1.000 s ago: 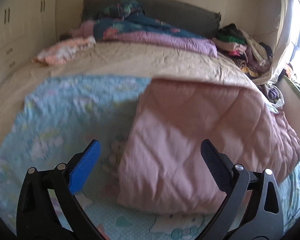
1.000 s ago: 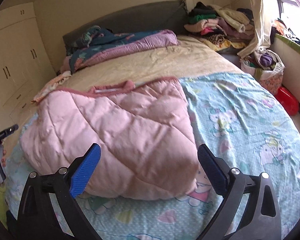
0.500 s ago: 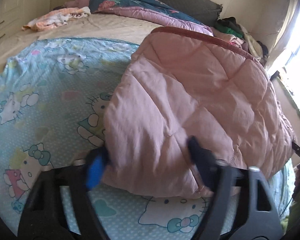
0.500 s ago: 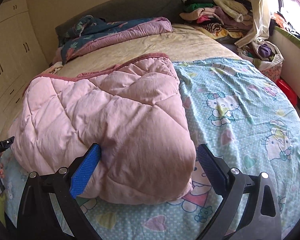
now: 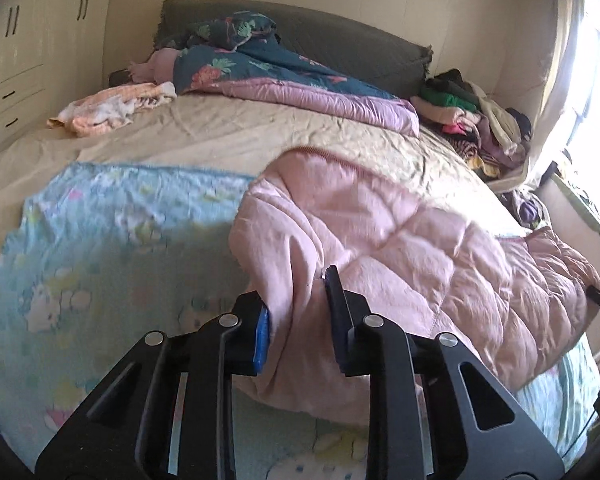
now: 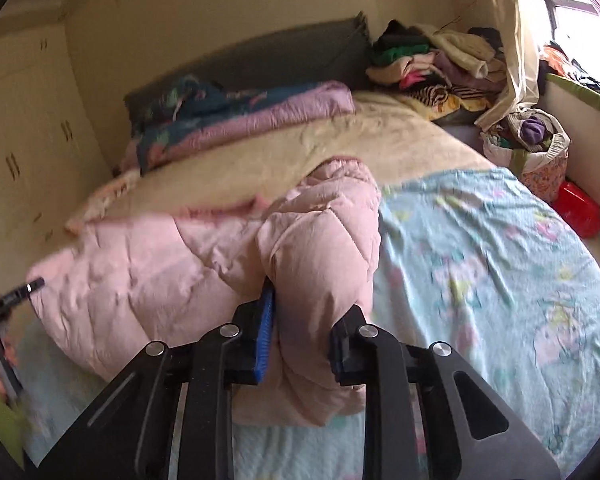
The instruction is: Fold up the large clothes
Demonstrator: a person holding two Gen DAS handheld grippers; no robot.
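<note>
A pink quilted garment (image 5: 400, 240) lies folded on a light blue cartoon-print sheet (image 5: 100, 220) on the bed. My left gripper (image 5: 298, 312) is shut on the garment's near left corner and lifts it a little. My right gripper (image 6: 300, 328) is shut on the garment's (image 6: 180, 264) near right corner, which bunches up between the blue pads. The cloth sags between the two grips.
A beige bedspread (image 5: 240, 132) covers the far bed. A purple and dark floral quilt (image 5: 300, 84) lies by the headboard. A clothes pile (image 6: 432, 64) sits at the far right. A bag of clothes (image 6: 532, 148) and a red object (image 6: 580, 208) stand beside the bed.
Both grippers were open over the garment's near edge a second ago. They came down, closed on its two near corners and lifted them off the sheet.
</note>
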